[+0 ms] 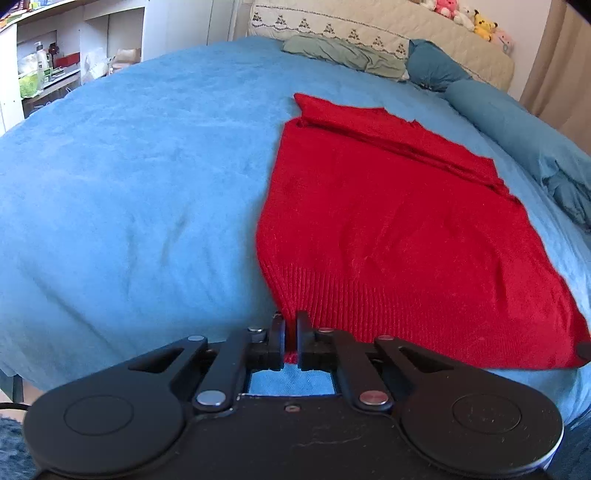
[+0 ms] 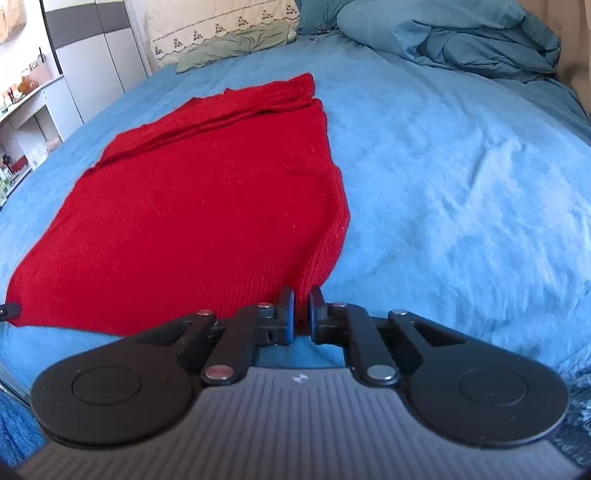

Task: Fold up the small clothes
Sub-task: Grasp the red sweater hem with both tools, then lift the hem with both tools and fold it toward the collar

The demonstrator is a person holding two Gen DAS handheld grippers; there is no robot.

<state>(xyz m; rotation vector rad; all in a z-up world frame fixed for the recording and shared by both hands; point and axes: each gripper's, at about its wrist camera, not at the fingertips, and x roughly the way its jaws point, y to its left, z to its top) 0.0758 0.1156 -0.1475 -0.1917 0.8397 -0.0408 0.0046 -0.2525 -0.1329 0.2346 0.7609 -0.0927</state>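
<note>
A red knitted sweater (image 1: 388,221) lies spread on the blue bedspread (image 1: 129,184), its ribbed hem toward me and a folded band across its far end. My left gripper (image 1: 290,325) is shut on the hem's left corner. In the right wrist view the sweater (image 2: 192,206) fills the left half, and my right gripper (image 2: 302,302) is shut on the hem's right corner. Each gripper's tip shows at the other view's edge, the right gripper (image 1: 583,349) and the left gripper (image 2: 9,309).
A rumpled blue duvet (image 2: 461,33) and pillows lie at the bed's far right. A green cloth (image 1: 343,55) lies by the cream headboard (image 1: 351,22). White shelves (image 1: 48,62) with bottles stand to the left. Plush toys (image 1: 469,18) sit on the headboard.
</note>
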